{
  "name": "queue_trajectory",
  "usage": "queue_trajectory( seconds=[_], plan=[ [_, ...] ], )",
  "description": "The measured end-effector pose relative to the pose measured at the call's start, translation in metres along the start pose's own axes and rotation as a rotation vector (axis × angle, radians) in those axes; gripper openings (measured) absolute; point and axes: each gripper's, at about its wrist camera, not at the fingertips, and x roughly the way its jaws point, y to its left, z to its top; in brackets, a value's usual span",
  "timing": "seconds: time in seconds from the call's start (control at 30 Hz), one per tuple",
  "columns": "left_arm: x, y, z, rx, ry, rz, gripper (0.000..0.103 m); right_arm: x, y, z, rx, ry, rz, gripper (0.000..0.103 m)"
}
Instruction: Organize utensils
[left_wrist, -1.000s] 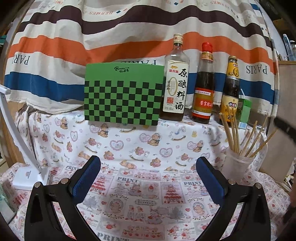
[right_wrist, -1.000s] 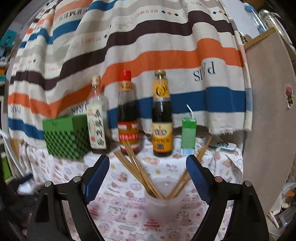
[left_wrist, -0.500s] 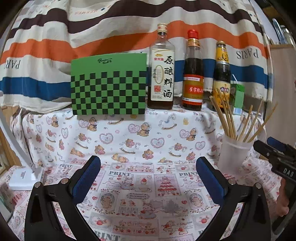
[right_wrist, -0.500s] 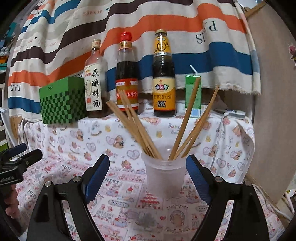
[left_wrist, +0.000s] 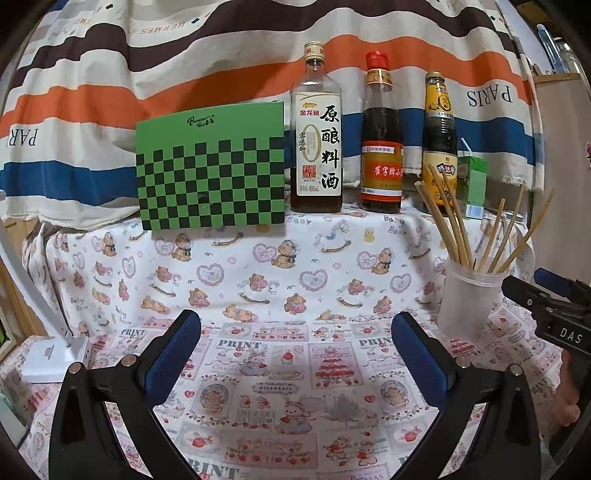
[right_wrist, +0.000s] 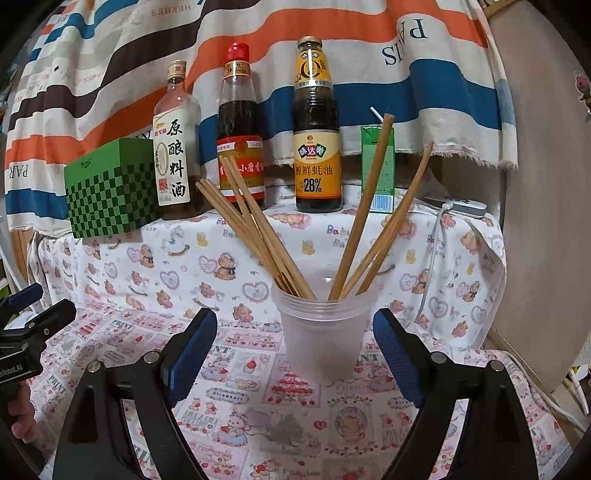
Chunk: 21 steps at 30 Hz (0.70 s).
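A translucent plastic cup (right_wrist: 320, 332) stands on the printed tablecloth and holds several wooden chopsticks (right_wrist: 258, 229) fanned left and right. My right gripper (right_wrist: 293, 341) is open and empty, its blue pads on either side of the cup's lower part, close in front of it. In the left wrist view the cup (left_wrist: 467, 301) and chopsticks (left_wrist: 448, 225) stand at the right. My left gripper (left_wrist: 295, 354) is open and empty over bare cloth, left of the cup.
On a raised cloth-covered ledge behind stand a green checkered box (left_wrist: 211, 168), three sauce bottles (left_wrist: 381, 136) and a green juice carton (right_wrist: 377, 168). A white lamp base (left_wrist: 55, 358) sits at the left. A brown board (right_wrist: 546, 184) stands at the right.
My right gripper has moved down and closer to the cup, which now sits between its fingers. The left gripper has drifted slightly; the right gripper has entered its view.
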Motion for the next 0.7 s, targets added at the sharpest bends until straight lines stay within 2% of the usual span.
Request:
queue_trajectory(
  seconds=[0.2, 0.7],
  plan=[
    [0.001, 0.0017, -0.0001, -0.012, 0.004, 0.014, 0.102, -0.0058, 0.0071, -0.001, -0.036, -0.03, -0.011, 0.089],
    [0.0005, 0.0013, -0.0001, -0.004, 0.003, 0.005, 0.103, -0.006, 0.0079, -0.001, -0.042, -0.028, -0.011, 0.089]
  ],
)
